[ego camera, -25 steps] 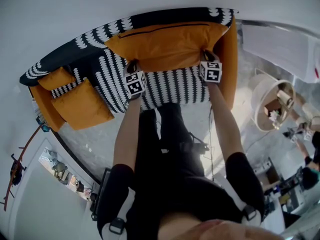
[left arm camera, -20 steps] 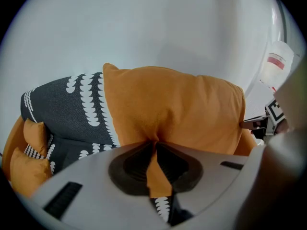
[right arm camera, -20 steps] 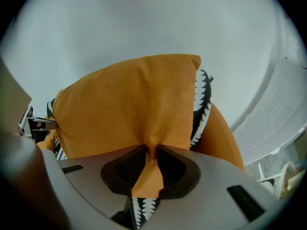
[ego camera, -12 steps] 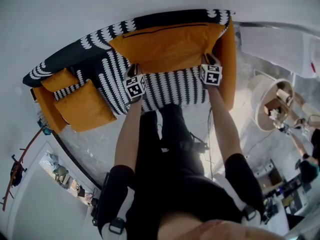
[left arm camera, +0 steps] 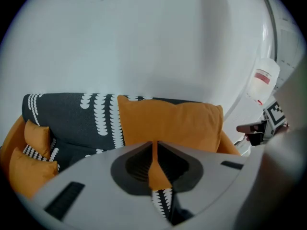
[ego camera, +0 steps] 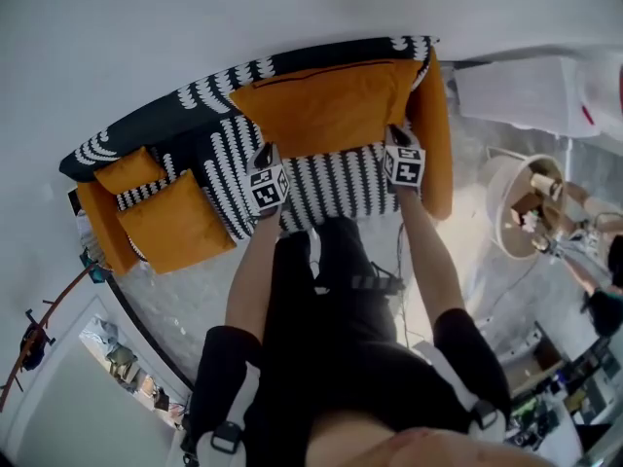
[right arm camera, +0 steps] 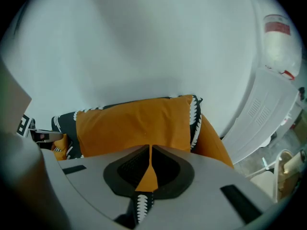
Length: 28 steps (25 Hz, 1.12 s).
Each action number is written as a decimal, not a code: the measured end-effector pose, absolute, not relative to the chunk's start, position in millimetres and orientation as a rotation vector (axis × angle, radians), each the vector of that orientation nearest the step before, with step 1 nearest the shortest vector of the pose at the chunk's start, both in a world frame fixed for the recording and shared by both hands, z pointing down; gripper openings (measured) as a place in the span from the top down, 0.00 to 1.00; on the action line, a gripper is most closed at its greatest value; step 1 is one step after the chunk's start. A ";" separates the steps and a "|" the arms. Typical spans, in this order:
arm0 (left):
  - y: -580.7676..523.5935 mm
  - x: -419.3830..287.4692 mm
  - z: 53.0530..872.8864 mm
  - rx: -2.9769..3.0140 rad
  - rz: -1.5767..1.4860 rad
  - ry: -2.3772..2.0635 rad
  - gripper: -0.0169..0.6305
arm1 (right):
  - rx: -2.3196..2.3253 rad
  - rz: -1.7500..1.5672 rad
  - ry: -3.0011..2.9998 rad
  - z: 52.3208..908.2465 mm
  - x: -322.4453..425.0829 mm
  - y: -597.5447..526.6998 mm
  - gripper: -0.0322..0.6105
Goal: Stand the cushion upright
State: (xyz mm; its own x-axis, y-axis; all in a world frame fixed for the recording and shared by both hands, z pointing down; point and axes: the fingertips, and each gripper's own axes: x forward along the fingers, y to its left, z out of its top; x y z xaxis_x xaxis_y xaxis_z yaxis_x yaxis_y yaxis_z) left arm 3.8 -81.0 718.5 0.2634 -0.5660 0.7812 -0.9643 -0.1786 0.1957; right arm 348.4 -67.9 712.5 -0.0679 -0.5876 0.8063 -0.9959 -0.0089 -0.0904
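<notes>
Cushion (ego camera: 326,110): large, orange, stood on its long edge against the backrest at your 12 o'clock, with a dark zip line along the top. Its 3 o'clock end sat against the orange armrest (ego camera: 436,144).

You had your left gripper (ego camera: 263,150) at the cushion's lower edge toward 7 o'clock and your right gripper (ego camera: 393,130) toward 5 o'clock. Both pairs of jaws had just been closing. Each stood nearly together, pinching a sliver of orange fabric.

Surface: sofa (ego camera: 331,178), black with rows of white marks. Two smaller orange cushions (ego camera: 175,220) lay at its 9 o'clock end, well apart from the big one.

Room: a plain white wall (ego camera: 243,17) stood behind the sofa, and grey mottled floor (ego camera: 175,300) lay in front. A round white tub (ego camera: 506,168) holding small items sat at 3 o'clock, and a white cabinet (ego camera: 516,90) at 2 o'clock.
</notes>
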 end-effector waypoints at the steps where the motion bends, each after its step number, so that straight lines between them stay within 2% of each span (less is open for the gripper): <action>1: -81.0 3.6 710.5 1.859 0.724 -1.388 0.93 | 1.655 0.936 -1.716 703.9 343.2 -65.9 0.93; 3: -79.5 3.2 694.3 1.883 0.701 -1.391 0.98 | 1.664 0.936 -1.726 693.1 335.4 -59.0 0.95; 16: -49.5 10.2 580.7 2.117 0.589 -1.328 0.98 | 1.778 0.878 -1.856 591.3 275.5 -11.6 0.95; 28: -3.1 26.6 453.4 2.343 0.411 -1.258 0.98 | 1.917 0.671 -2.038 454.7 232.3 40.4 0.95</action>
State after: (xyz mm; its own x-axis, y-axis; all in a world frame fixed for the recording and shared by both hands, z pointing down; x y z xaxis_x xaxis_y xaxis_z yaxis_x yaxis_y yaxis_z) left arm 26.6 -3.1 453.4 0.5407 -0.7068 0.4563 -0.8398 -0.4852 0.2436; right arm 232.3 40.4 454.7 -0.0928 -0.8664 0.4906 -0.9885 0.0209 -0.1500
